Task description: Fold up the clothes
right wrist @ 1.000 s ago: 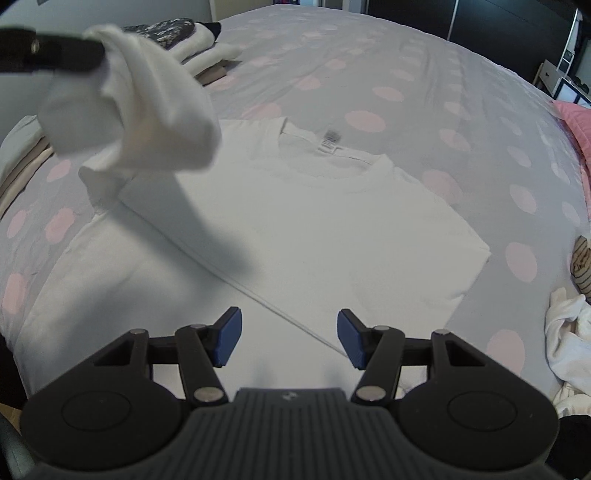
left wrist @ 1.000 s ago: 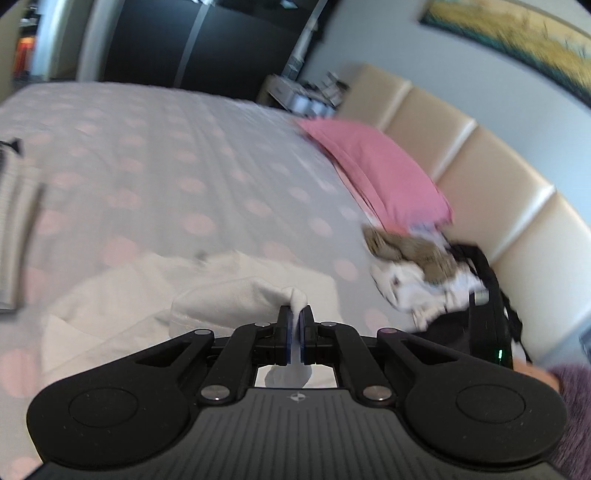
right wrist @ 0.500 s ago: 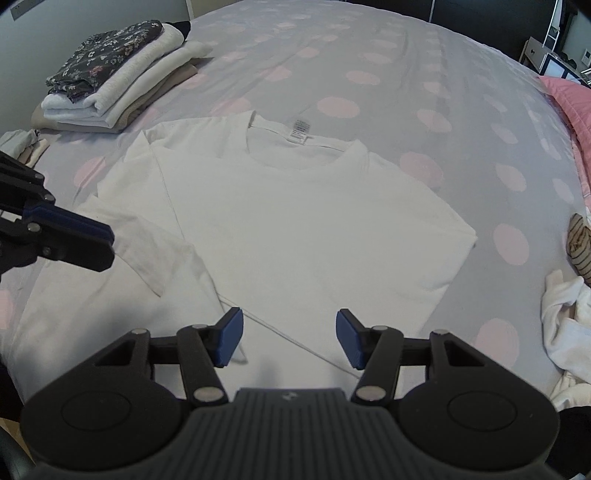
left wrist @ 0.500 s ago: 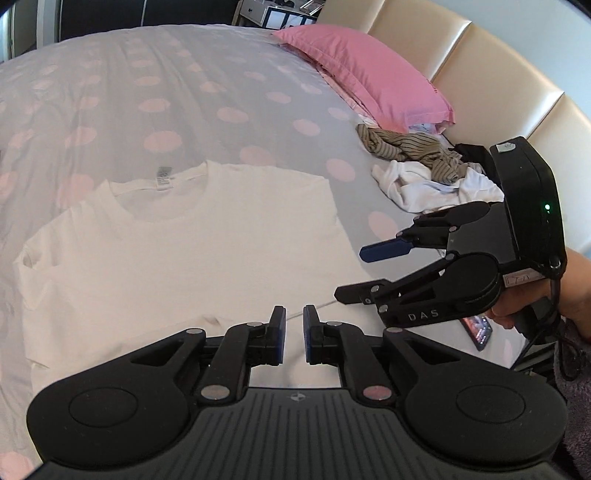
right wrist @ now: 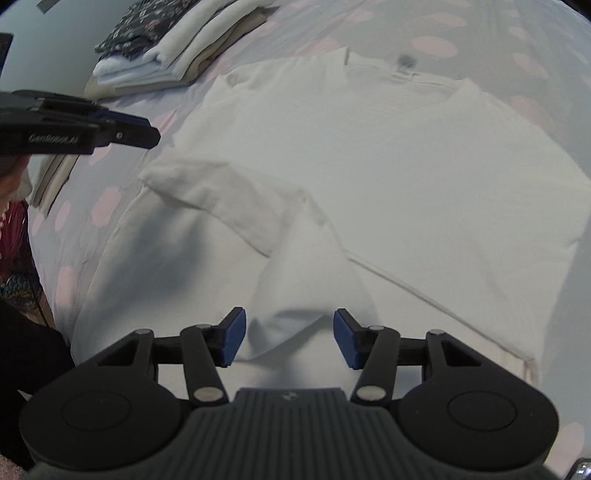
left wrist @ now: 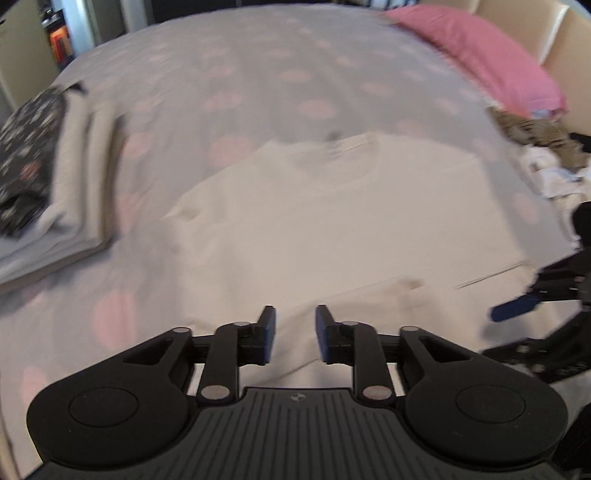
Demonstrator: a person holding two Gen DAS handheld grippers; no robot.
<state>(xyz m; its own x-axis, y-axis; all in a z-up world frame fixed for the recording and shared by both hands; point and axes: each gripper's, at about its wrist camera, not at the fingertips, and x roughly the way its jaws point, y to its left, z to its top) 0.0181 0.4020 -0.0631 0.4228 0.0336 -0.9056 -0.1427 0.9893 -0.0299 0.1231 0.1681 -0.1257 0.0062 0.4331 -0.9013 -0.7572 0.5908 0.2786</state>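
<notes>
A white T-shirt [left wrist: 332,221] lies flat on the dotted bed, collar away from me, with its left sleeve [right wrist: 229,199] folded in over the body. My left gripper [left wrist: 294,332] hangs low over the shirt's near part. Its jaws are opening, and the pads press on nothing; only flat cloth lies below them. My right gripper [right wrist: 289,339] is open above a raised fold of white cloth [right wrist: 295,295] near the hem, without touching it. Each view catches the other tool: the right gripper [left wrist: 517,312] at the right edge, the left gripper [right wrist: 140,131] at the left.
A stack of folded clothes [left wrist: 55,177] [right wrist: 177,48] sits on the bed left of the shirt. A pink pillow [left wrist: 480,55] and a heap of unfolded garments [left wrist: 535,147] lie to the right by the beige headboard [left wrist: 554,33].
The left gripper was shut on a lifted white sleeve; it has let go, its jaws have parted, and the sleeve lies folded on the shirt. Both grippers have sunk closer to the shirt.
</notes>
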